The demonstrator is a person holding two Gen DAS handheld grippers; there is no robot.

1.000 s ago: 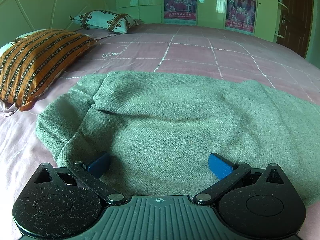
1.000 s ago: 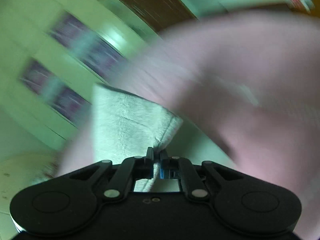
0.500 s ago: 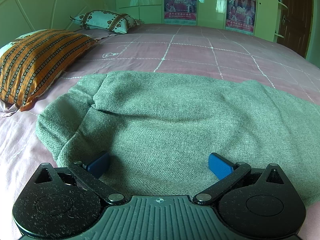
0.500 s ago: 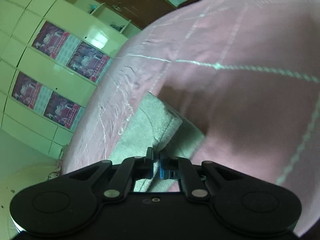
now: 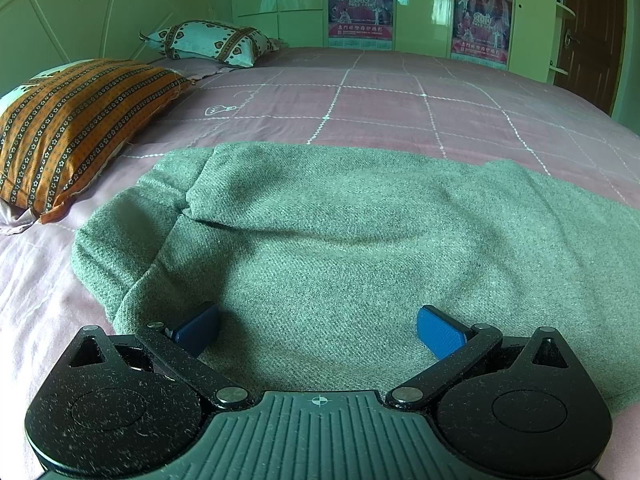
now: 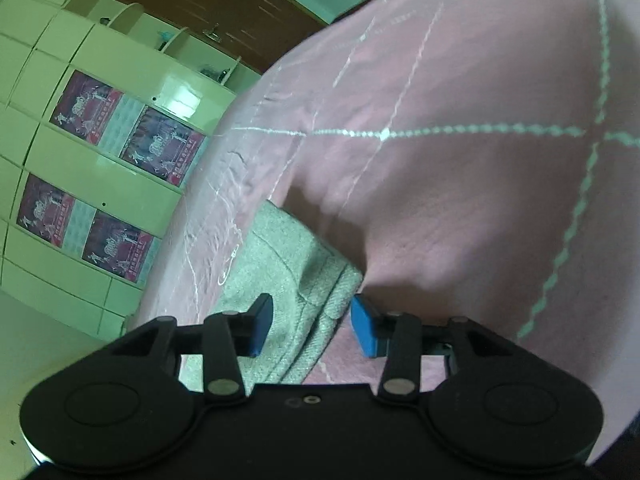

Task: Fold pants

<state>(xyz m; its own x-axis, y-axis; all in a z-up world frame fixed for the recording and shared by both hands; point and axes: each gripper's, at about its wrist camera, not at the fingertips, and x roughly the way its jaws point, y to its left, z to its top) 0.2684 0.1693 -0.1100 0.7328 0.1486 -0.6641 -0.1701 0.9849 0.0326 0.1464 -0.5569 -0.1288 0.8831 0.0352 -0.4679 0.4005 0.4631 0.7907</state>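
Observation:
The grey-green knit pants (image 5: 340,240) lie folded across the pink bed. My left gripper (image 5: 318,330) is open, its blue pads resting low over the near edge of the pants. In the right wrist view, a hemmed end of the pants (image 6: 296,280) lies on the bed between the fingers of my right gripper (image 6: 310,330). The right gripper is open and the cloth sits loose between its blue pads.
A pink bedsheet with white grid lines (image 5: 400,104) covers the bed. An orange striped pillow (image 5: 68,128) lies at the left and a white patterned pillow (image 5: 208,42) at the back. Wardrobe doors with posters (image 5: 360,4) and a brown door (image 5: 592,32) stand behind.
My right gripper was shut on the pants' end and has opened, letting the cloth go onto the bed. The left gripper has not moved.

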